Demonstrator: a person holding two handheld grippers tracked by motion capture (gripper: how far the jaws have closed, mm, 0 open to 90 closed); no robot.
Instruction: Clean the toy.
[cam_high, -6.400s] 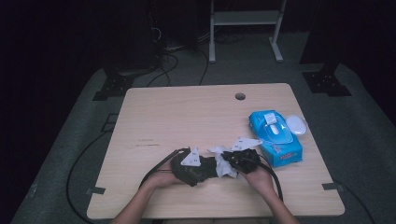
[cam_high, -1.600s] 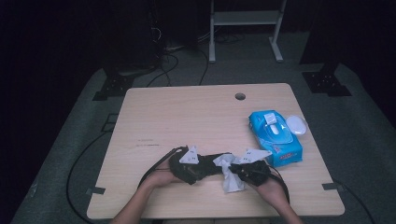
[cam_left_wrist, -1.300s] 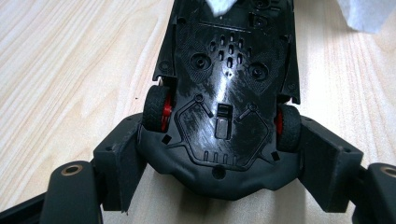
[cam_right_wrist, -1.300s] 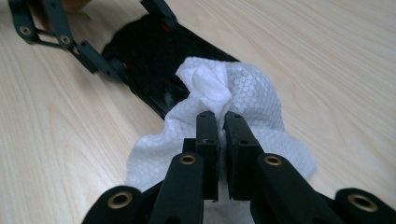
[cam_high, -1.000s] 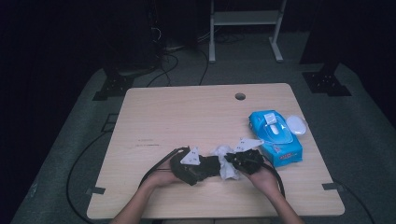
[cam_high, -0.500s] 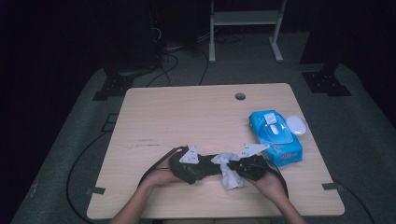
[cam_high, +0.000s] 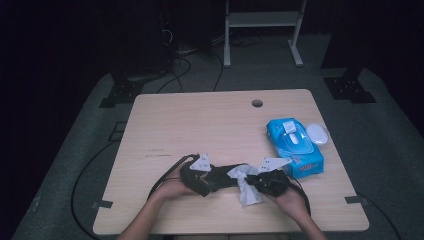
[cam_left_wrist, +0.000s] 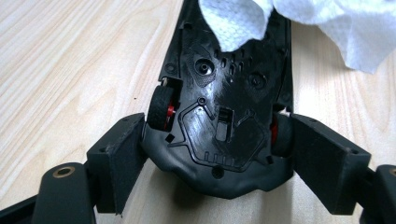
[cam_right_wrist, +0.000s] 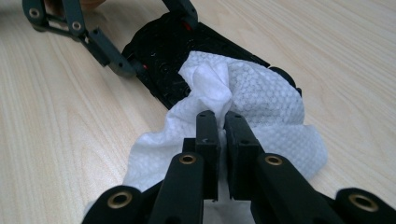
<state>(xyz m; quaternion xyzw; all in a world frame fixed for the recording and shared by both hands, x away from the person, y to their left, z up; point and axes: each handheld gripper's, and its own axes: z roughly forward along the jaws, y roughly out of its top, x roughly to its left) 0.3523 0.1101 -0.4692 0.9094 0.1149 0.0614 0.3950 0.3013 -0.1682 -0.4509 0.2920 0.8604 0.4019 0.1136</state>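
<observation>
Dim room, dark at the far side. Pale wooden table lit from above, round cable hole near its far edge. Grey carpet all around (black cables trailing over it at the left). White metal stand far behind the table, black footed bases at far left and far right.

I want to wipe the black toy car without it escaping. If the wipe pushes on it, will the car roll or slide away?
Probably not. The toy car lies underside up, so its wheels look clear of the table. The left gripper brackets its end, which should brace it. The wipe, pinched by the right gripper, drapes limply, so it likely pushes gently.
</observation>
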